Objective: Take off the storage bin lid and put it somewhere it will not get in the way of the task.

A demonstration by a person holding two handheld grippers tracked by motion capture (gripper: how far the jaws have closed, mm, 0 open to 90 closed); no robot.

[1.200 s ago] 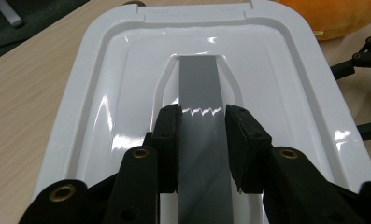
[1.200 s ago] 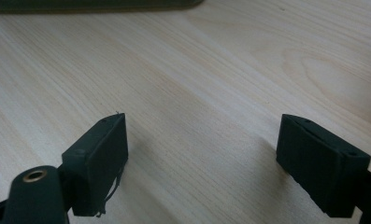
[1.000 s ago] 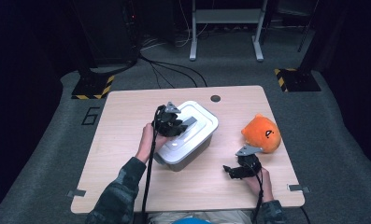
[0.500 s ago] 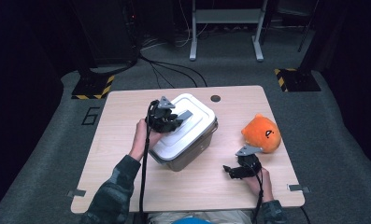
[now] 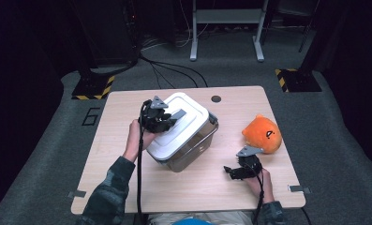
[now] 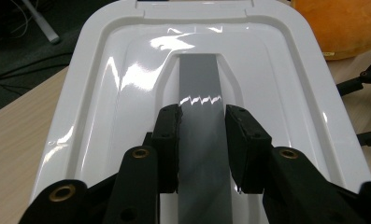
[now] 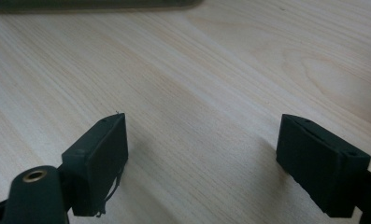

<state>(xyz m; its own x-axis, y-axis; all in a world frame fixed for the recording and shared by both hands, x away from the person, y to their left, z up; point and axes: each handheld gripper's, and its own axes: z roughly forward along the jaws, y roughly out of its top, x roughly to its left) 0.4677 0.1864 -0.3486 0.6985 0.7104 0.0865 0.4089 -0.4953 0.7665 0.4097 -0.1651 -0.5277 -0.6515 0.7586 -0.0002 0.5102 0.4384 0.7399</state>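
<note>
The left gripper point(image 6: 202, 140) is clamped on the grey handle point(image 6: 203, 116) of the white lid point(image 5: 179, 126), one black pad on each long side of the strip. That lid sits on a clear plastic storage box point(image 5: 193, 150) that stands a little left of the middle of the wooden tabletop point(image 5: 122, 164), turned so its long axis runs from the near-left toward the far-right corner. The box looks tipped, its left side raised above the wood, which suggests the lid is latched and the whole box comes up with the handle.

The handle runs along the lid's long axis, straight ahead of the jaws in the left gripper view, so the grip crosses its narrow width. Any lift or carry will hang the box from that one strip, and I'd expect it to swing toward its heavier, lower end.

The right gripper point(image 5: 240, 171) rests near the tabletop's near-right corner, jaws wide with nothing but bare wood between them. It lies well apart from the box, to its right. The orange plush toy point(image 5: 263, 133) is just beyond it toward the right edge, so the right hand is the nearer one for the toy.
</note>
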